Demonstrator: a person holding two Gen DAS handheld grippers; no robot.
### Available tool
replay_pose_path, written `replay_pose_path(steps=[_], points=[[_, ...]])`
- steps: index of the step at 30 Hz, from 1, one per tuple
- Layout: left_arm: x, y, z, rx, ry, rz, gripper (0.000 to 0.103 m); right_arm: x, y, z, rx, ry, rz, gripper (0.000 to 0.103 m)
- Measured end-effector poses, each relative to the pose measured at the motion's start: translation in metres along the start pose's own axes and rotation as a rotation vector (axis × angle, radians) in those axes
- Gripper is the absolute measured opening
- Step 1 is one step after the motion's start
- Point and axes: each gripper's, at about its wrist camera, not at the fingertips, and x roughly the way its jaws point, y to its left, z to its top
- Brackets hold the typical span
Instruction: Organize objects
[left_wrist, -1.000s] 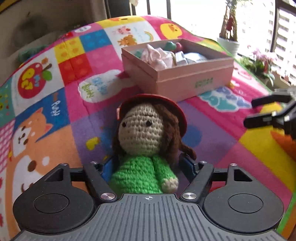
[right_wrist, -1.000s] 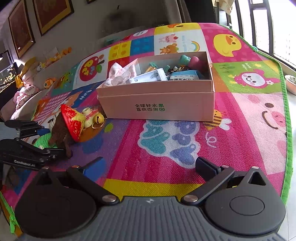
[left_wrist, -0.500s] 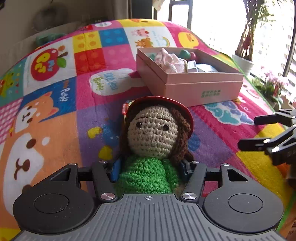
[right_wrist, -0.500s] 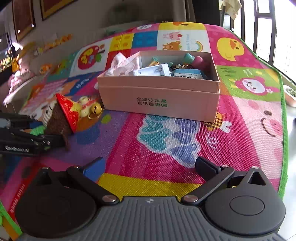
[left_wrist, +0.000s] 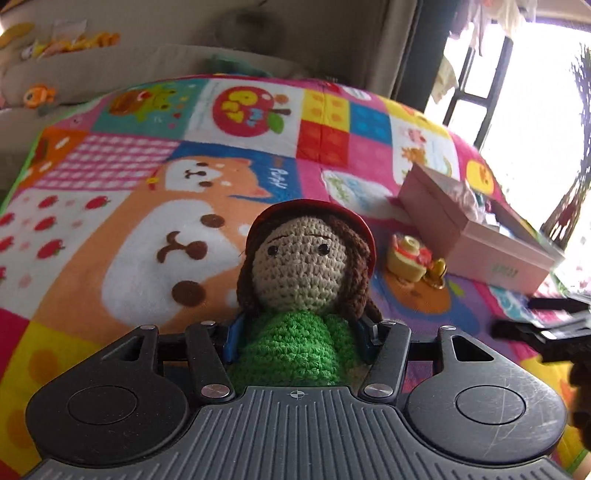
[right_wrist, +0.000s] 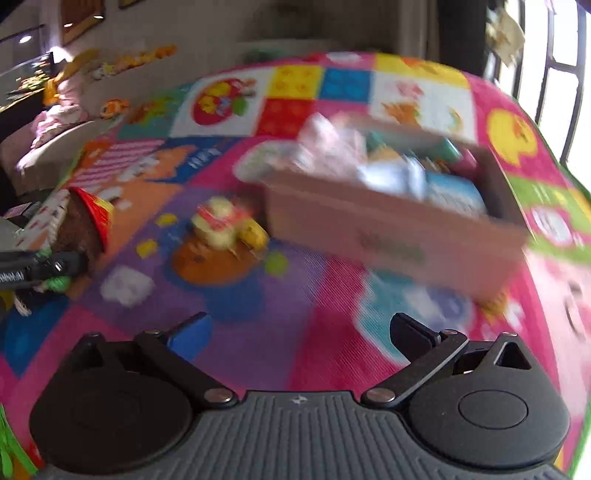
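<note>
Covering the floor is a patchwork play mat (left_wrist: 122, 236) of cartoon squares: a dog, an apple, strawberries, a duck; a beige sofa runs behind it and bright windows stand to the right. Since the earlier frames the left gripper (left_wrist: 299, 334) has swung leftward, so the pink box (left_wrist: 476, 240), formerly straight ahead, now sits far right, with a yellow bell toy (left_wrist: 410, 258) on the mat near it. That gripper stays clamped on the doll (left_wrist: 306, 280) at its green body, held above the mat. "Puppy" reads on the blue square; the box's green print is too blurred. The right gripper (right_wrist: 295, 332) hangs spread apart, empty, its view smeared.
</note>
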Motion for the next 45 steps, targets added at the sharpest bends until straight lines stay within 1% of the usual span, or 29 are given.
replay_pose_path(steps=[2, 3, 5, 7, 9, 10, 11, 13, 14, 16, 22, 24, 26, 28, 30, 31, 32, 34, 35, 37, 40, 43, 45], points=[[0.000, 0.000, 0.000, -0.004, -0.006, 0.000, 0.061, 0.007, 0.030, 0.019, -0.112, -0.052, 0.009, 0.084], [0.000, 0.000, 0.000, -0.005, -0.008, 0.000, 0.061, 0.012, 0.043, 0.028, -0.154, -0.066, 0.011, 0.080], [0.000, 0.002, 0.000, -0.013, -0.011, -0.006, 0.061, 0.029, 0.065, 0.047, -0.209, -0.066, 0.004, 0.066], [0.000, 0.003, 0.000, -0.018, -0.013, -0.009, 0.061, 0.052, 0.083, 0.063, -0.266, -0.063, -0.042, 0.058], [0.000, 0.002, -0.002, -0.016, -0.015, -0.007, 0.061, 0.077, 0.092, 0.075, -0.298, -0.057, -0.104, 0.054], [0.000, 0.002, -0.002, -0.015, -0.015, -0.007, 0.061, 0.088, 0.094, 0.080, -0.301, -0.038, -0.119, 0.048], [0.000, 0.002, -0.002, -0.016, -0.016, -0.008, 0.061, 0.098, 0.093, 0.083, -0.293, -0.011, -0.126, 0.043], [0.000, 0.003, -0.002, -0.022, -0.017, -0.011, 0.061, 0.105, 0.093, 0.084, -0.306, 0.003, -0.138, 0.040], [-0.001, 0.003, -0.003, -0.026, -0.018, -0.014, 0.061, 0.104, 0.091, 0.083, -0.296, 0.014, -0.122, 0.037], [-0.001, 0.004, -0.003, -0.035, -0.020, -0.020, 0.061, 0.095, 0.087, 0.079, -0.272, 0.031, -0.078, 0.037], [-0.002, 0.002, -0.003, -0.026, -0.018, -0.011, 0.062, 0.055, 0.076, 0.049, -0.296, 0.049, 0.036, 0.037], [-0.002, -0.002, -0.003, -0.012, -0.017, 0.005, 0.061, 0.038, 0.072, 0.036, -0.323, 0.045, 0.059, 0.037], [-0.001, -0.009, -0.003, 0.002, -0.017, 0.020, 0.061, 0.021, 0.067, 0.020, -0.361, 0.038, 0.063, 0.037], [0.002, -0.016, -0.004, 0.004, -0.015, -0.007, 0.061, 0.006, 0.059, 0.006, -0.379, 0.028, 0.046, 0.037], [0.006, -0.023, -0.004, -0.001, -0.007, -0.058, 0.061, -0.006, 0.051, -0.006, -0.376, 0.015, 0.012, 0.043], [0.008, -0.028, -0.005, 0.005, -0.006, -0.074, 0.061, -0.011, 0.047, -0.011, -0.371, 0.009, -0.007, 0.050], [0.010, -0.033, -0.005, 0.012, -0.003, -0.089, 0.061, -0.016, 0.043, -0.016, -0.363, 0.001, -0.027, 0.059], [0.013, -0.041, -0.007, 0.010, 0.002, -0.123, 0.061, -0.023, 0.035, -0.026, -0.339, -0.004, -0.058, 0.070], [0.015, -0.045, -0.008, 0.015, 0.001, -0.130, 0.061, -0.026, 0.031, -0.030, -0.322, 0.001, -0.068, 0.073], [0.015, -0.049, -0.009, 0.028, 0.003, -0.124, 0.061, -0.032, 0.024, -0.036, -0.284, 0.005, -0.075, 0.076], [0.018, -0.047, -0.009, -0.002, 0.007, -0.139, 0.061, -0.040, 0.016, -0.041, -0.255, 0.004, -0.097, 0.078], [0.019, -0.047, -0.009, -0.005, 0.007, -0.139, 0.061, -0.041, 0.010, -0.046, -0.274, -0.004, -0.163, 0.078], [0.019, -0.049, -0.010, 0.010, 0.007, -0.129, 0.061, -0.040, 0.004, -0.048, -0.297, -0.017, -0.228, 0.079]])
